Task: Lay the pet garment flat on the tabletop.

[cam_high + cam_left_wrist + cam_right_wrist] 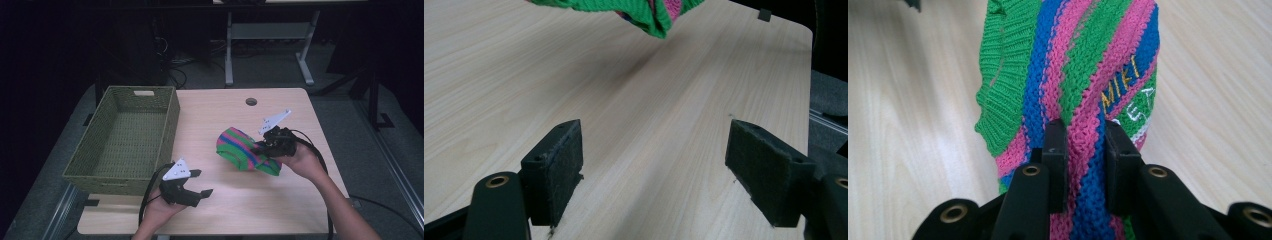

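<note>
Your right gripper (pixel 1085 145) clamped the striped knit sock (pixel 243 148); you needed to lift it clear toward the far-left wicker basket (pixel 102 172) (left gripper (pixel 196 184) gaped empty).

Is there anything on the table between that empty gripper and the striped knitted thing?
Nothing: in the high view, only bare table lies between the open left hand-held gripper and the striped knit. The left gripper view shows the same bare wood.

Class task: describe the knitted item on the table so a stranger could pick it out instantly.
Start at the wooden table; right of the green woven basket is a striped knitted sock, pinched by the right gripper. It alone has green, pink and blue stripes.
</note>
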The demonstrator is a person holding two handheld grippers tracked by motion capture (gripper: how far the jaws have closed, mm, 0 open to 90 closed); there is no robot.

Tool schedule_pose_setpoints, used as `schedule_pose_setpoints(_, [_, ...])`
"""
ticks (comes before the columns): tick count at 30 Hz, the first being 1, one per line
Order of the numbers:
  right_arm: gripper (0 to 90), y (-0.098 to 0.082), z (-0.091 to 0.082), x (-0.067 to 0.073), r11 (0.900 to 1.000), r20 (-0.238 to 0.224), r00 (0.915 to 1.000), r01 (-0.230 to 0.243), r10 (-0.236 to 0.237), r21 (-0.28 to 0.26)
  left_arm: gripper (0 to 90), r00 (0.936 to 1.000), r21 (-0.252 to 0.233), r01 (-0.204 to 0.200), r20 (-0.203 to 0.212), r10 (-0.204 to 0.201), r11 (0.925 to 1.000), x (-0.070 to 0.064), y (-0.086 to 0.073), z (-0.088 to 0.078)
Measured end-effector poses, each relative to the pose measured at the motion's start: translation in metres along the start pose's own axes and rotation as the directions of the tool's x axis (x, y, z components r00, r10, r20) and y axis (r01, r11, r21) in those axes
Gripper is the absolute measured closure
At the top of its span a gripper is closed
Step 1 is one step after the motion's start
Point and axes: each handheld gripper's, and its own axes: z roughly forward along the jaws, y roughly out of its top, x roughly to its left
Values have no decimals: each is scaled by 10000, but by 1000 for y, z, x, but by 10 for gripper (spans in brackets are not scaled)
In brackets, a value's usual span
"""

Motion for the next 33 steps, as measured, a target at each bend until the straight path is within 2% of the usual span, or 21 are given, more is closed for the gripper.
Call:
schedule_pose_setpoints(7, [749,-9,4,16,9997,-293,9993,228,-227,16,226,10000,-44,27,55,-27,10000,0,0,0])
schedule_pose_setpoints(13, [748,-13,12,22,9995,-504,9983,298,-294,60,226,9999,-50,66,92,-66,10000,-1,0,0])
schedule_pose_setpoints(33, [739,-30,39,32,9985,-995,9947,317,-271,444,221,9999,-51,123,105,-122,9999,0,-1,-1])
